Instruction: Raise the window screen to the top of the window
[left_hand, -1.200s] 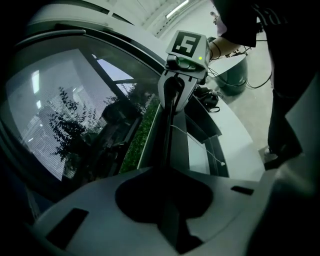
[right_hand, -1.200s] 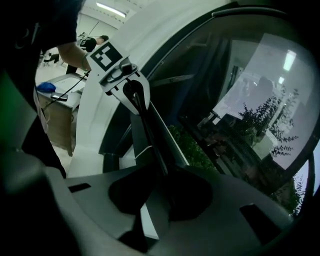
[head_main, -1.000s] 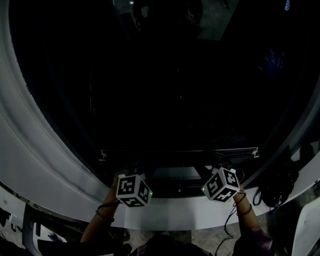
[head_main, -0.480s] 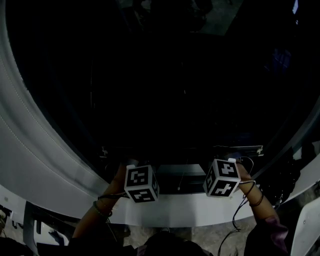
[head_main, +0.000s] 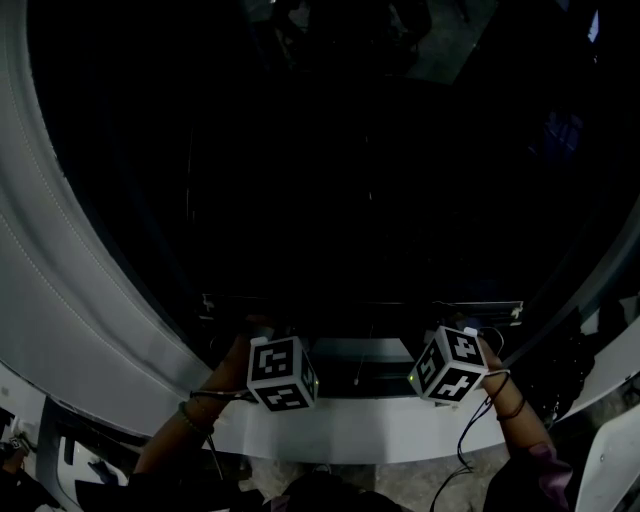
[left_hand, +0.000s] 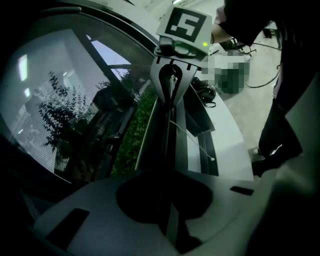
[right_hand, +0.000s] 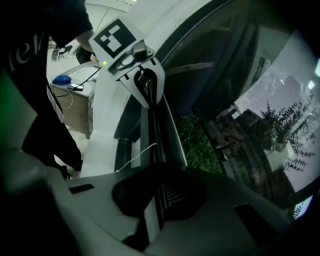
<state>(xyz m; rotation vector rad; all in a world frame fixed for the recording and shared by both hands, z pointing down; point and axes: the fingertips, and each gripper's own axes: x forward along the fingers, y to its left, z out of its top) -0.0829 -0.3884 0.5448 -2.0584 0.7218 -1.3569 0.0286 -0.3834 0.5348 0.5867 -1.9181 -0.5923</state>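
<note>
The window screen is a dark mesh (head_main: 360, 180) that ends in a thin bottom bar (head_main: 360, 302) a little above the white sill (head_main: 350, 425). My left gripper (head_main: 265, 322) is shut on the bar near its left end. My right gripper (head_main: 445, 325) is shut on it near its right end. In the left gripper view the bar (left_hand: 167, 150) runs from my left gripper's closed jaws (left_hand: 170, 220) to the right gripper (left_hand: 172, 85). The right gripper view mirrors this: the bar (right_hand: 152, 145) passes from the right gripper (right_hand: 150, 210) to the left gripper (right_hand: 145, 85). The fingertips are hidden in shadow.
A thin white pull cord (left_hand: 195, 140) hangs below the bar over the dark sill track. A curved white window frame (head_main: 60, 300) bounds the window on the left. Dark cables (head_main: 560, 370) lie at the right end of the sill. Green foliage (right_hand: 200, 145) shows outside.
Both grippers stay shut on the bar. Their cubes have turned and shifted slightly, and the bar sits marginally higher above the sill than a second ago.
</note>
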